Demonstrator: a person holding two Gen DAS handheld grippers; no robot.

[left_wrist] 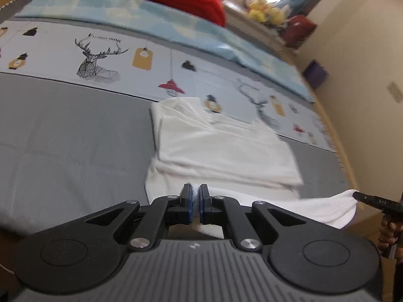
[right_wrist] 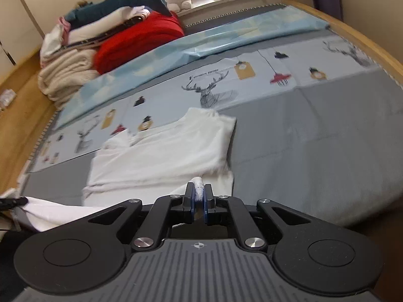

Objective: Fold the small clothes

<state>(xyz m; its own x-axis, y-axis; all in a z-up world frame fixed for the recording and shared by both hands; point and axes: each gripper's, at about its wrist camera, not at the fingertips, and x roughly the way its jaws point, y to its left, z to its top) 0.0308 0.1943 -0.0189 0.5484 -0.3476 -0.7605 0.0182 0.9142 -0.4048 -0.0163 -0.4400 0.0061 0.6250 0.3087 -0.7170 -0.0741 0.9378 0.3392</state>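
L gripper [left_wrist: 194, 188]: mine, nearest in the left wrist view; jaws pinched together on a fold of white cloth, which shows between the blue pads.
R gripper [right_wrist: 199, 188]: same, jaws clamped on a bunched tip of the white garment [right_wrist: 161, 156]. In the left wrist view its black finger shows at the far right w/ a cloth corner stretched to it.
Garment: small white piece, partly folded, on the bed [right_wrist: 314, 151]'s grey sheet near the front edge; near hem lifted between my 2 grippers, rest lying flat in layers beyond them.
Handling, my guess: light, soft, limp, sags between grips; not fragile, not slippery. Thin layers may slip apart, so pinch thru all layers at hem corners, as now.
Mid bed: pale printed band [right_wrist: 252, 75] across the sheet w/ line-drawn deer, lamps, tags.
Writing: small script above a deer, too blurred to read for sure. On the R gripper's finger, letters approx "OAS", unclear.
Far edge: light blue cloth [right_wrist: 201, 45], then red blanket [right_wrist: 141, 42], cream pile [right_wrist: 68, 75], shark plush [right_wrist: 126, 5].
Sill beyond: yellow & white soft toys, blurred.
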